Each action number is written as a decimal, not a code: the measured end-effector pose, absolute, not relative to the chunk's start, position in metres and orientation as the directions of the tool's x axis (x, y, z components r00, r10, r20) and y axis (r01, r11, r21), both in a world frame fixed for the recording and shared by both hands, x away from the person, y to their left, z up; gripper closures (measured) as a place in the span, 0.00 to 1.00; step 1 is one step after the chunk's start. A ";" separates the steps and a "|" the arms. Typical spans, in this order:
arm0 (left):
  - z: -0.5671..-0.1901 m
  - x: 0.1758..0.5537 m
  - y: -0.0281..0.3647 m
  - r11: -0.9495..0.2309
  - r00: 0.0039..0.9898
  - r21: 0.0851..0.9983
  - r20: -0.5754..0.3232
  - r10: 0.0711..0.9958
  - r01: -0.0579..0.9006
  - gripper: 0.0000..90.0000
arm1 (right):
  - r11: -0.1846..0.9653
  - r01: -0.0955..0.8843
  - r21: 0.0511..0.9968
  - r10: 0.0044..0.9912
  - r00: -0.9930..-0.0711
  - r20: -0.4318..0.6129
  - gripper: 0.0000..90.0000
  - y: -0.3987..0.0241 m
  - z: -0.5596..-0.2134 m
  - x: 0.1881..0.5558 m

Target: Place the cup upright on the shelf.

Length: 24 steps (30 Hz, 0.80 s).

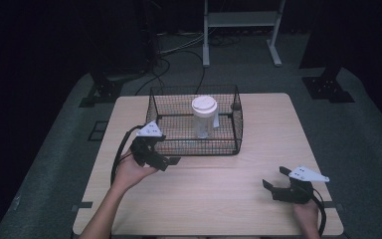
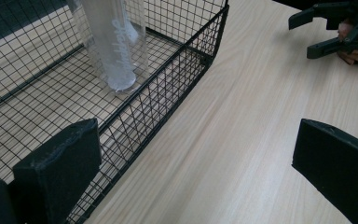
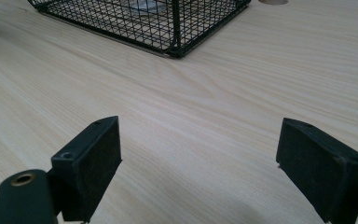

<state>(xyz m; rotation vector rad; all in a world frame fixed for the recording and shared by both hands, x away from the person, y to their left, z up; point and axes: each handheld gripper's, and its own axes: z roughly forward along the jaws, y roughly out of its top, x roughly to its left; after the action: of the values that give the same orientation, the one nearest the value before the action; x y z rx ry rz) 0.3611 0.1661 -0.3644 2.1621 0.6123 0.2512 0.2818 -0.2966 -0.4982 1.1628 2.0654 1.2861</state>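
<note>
A black wire basket (image 1: 238, 124) stands at the back middle of the wooden table (image 1: 214, 194). Inside it a clear plastic cup (image 1: 204, 119) with a white lid stands upright. My left gripper (image 1: 165, 152) is at the basket's front left corner, open and holding nothing. In the left gripper view, the left gripper (image 2: 196, 177) has its jaws spread wide, the basket's front wall (image 2: 158, 107) runs up between them, and the cup (image 2: 114, 46) is beyond. My right gripper (image 1: 274, 178) rests open near the table's front right. In its own view the right gripper (image 3: 198, 163) is over bare wood.
The right gripper view has the basket's near corner (image 3: 177, 28) far ahead. The left gripper view takes in the other hand's gripper (image 2: 335, 28) at top right. Beyond the table are a white frame stand (image 1: 241, 30), cables and dark floor.
</note>
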 end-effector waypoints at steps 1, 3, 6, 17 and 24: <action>-0.365 0.360 0.167 -0.518 0.860 0.787 -0.032 0.510 0.336 0.00 | 0.213 0.423 0.881 0.834 -0.549 0.062 0.14 -0.297 -0.498 0.282; -0.367 0.356 0.169 -0.514 0.858 0.789 -0.031 0.512 0.336 0.00 | 0.214 0.423 0.881 0.834 -0.549 0.061 0.14 -0.297 -0.498 0.282; -0.369 0.354 0.171 -0.512 0.857 0.790 -0.033 0.514 0.337 0.00 | 0.213 0.423 0.881 0.834 -0.549 0.061 0.14 -0.297 -0.498 0.282; -0.380 0.343 0.174 -0.517 0.857 0.790 -0.021 0.516 0.331 0.00 | 0.214 0.421 0.881 0.834 -0.549 0.060 0.14 -0.297 -0.498 0.282; -0.386 0.337 0.178 -0.512 0.855 0.792 -0.024 0.518 0.332 0.00 | 0.212 0.420 0.883 0.834 -0.549 0.061 0.14 -0.297 -0.498 0.282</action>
<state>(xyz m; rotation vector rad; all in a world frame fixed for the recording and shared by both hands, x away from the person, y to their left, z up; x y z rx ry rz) 0.3370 0.1785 -0.3861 2.1546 0.6152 0.2707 0.2815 -0.2965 -0.4982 1.1607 2.0615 1.2891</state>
